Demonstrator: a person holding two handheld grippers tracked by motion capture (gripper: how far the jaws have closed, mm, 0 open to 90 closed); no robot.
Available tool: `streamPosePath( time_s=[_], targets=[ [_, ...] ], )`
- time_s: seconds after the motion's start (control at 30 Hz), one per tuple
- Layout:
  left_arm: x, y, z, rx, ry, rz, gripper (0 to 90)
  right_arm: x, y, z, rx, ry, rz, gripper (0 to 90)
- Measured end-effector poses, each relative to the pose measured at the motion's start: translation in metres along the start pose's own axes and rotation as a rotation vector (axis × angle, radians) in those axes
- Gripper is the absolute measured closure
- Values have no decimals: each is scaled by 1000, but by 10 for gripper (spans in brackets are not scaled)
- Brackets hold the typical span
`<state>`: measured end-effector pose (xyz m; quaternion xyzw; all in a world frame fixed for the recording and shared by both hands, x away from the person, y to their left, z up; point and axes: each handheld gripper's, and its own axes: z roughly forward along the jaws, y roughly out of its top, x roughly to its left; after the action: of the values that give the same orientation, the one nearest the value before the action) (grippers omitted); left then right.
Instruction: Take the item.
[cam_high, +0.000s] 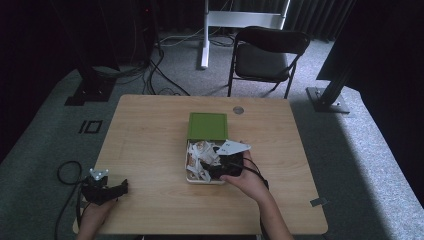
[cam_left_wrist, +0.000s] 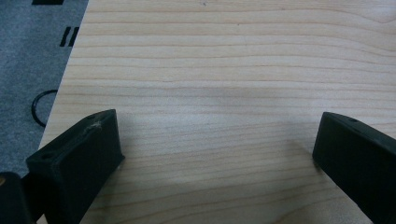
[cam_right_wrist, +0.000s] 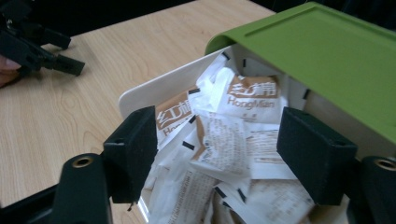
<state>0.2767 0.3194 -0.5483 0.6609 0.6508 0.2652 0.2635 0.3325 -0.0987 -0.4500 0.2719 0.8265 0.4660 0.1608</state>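
Note:
A white box (cam_high: 205, 181) with its green lid (cam_high: 207, 125) pushed to the far side sits at the middle of the wooden table (cam_high: 150, 130). Several white and brown sachets (cam_high: 200, 157) fill it. My right gripper (cam_high: 212, 167) hangs over the box's near right part. In the right gripper view its jaws (cam_right_wrist: 217, 140) stand apart above the sachets (cam_right_wrist: 252, 93), one sachet lying between them untouched, with the box rim (cam_right_wrist: 154, 88) and lid (cam_right_wrist: 317, 56) beyond. My left gripper (cam_high: 122, 187) rests at the front left corner, open (cam_left_wrist: 219, 140) over bare wood. It is also seen far off, the left gripper (cam_right_wrist: 70, 67).
A black folding chair (cam_high: 267, 52) stands behind the table. A round grommet (cam_high: 238, 109) sits near the far edge. A black cable (cam_high: 65, 170) loops on the carpet left of the table. Black stand bases flank both sides.

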Motion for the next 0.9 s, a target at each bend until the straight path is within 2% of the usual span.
streamPosePath(
  time_s=[0.2, 0.4, 0.53, 0.57, 0.77, 0.87, 0.9],
  targets=[
    [0, 0, 0, 0, 0, 0, 16, 3, 0, 10, 33, -11, 0, 334],
    [0, 0, 0, 0, 0, 0, 16, 2, -1, 18, 86, -53, -1, 400],
    [0, 0, 0, 0, 0, 0, 16, 2, 0, 18, 87, -56, 6, 400],
    [0, 0, 0, 0, 0, 0, 16, 5, 0, 20, 101, -66, -9, 395],
    [0, 0, 0, 1, 0, 2, 16, 9, 2, 24, 133, -89, -28, 413],
    [0, 0, 0, 2, 0, 3, 16, 9, 3, 26, 161, -102, -45, 453],
    [0, 0, 0, 2, 0, 3, 16, 9, 4, 26, 184, -107, -54, 494]
  ],
)
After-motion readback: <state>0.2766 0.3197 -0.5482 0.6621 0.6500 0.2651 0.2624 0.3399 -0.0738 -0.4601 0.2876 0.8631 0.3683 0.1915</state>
